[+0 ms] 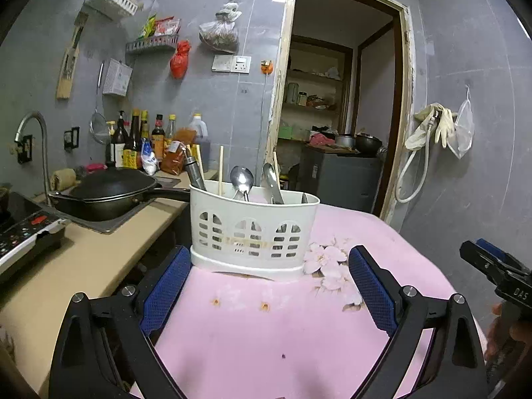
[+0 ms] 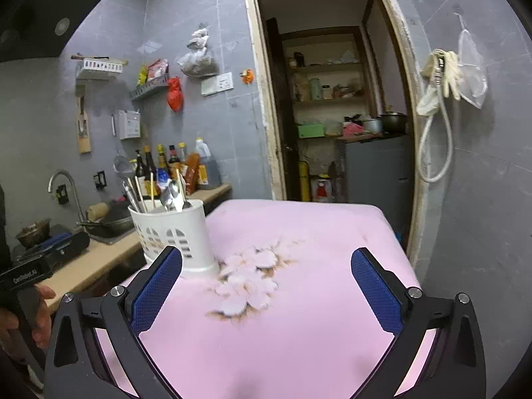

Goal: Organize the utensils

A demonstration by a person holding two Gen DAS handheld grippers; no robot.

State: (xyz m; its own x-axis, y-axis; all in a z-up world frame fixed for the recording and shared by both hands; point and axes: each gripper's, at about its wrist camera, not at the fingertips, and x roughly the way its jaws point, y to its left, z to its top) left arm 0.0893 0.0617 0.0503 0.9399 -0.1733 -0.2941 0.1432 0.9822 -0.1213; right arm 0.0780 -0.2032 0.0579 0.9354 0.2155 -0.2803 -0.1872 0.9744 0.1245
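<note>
White slotted plastic caddy (image 1: pixel 252 229) holds steel spoons (image 1: pixel 242 179); both tongs (image 1: pixel 267 286) (image 2: pixel 266 287) gape empty.

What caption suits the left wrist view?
Open left gripper faces a white caddy of utensils on a pink table.

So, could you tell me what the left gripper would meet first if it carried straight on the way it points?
Most likely the white utensil holder, which stands on the pink table right ahead of the open left gripper. Nothing lies between them, though the gap is hard to judge.
</note>
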